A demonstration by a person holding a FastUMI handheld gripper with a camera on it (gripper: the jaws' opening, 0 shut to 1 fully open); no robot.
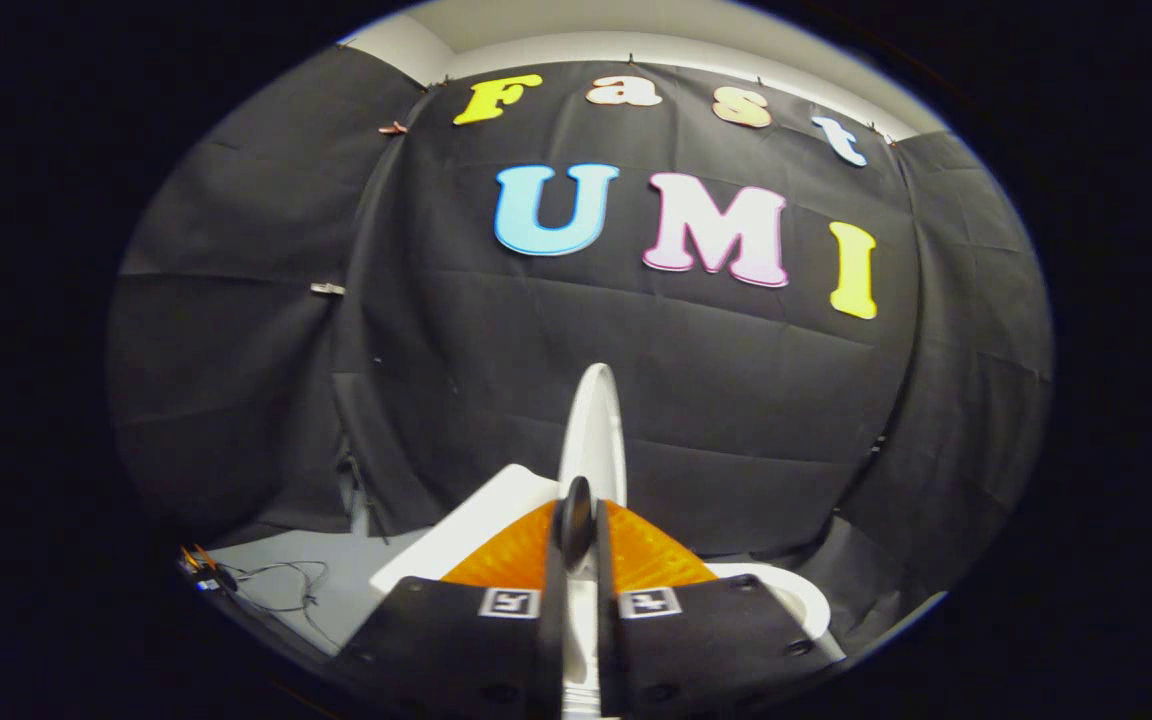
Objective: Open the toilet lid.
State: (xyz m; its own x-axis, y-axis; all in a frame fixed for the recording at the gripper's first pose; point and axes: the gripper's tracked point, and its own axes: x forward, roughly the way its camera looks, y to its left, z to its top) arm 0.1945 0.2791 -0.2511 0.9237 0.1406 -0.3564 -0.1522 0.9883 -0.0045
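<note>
The toilet lid (593, 430), white, smooth and glossy with a rounded top, is seen edge-on, raised upright at twelve o'clock from the jaws (581, 560). It is gripped between the two fingers, whose ribbed pads (651, 560) are pressed against its faces, nearly closed on the thin edge. The gripper is pointed forward and slightly upward. The white toilet rim (796, 595) is seen at three o'clock of the fingers. A thin cable (281, 585) is lying on the grey floor (336, 570) at nine o'clock.
</note>
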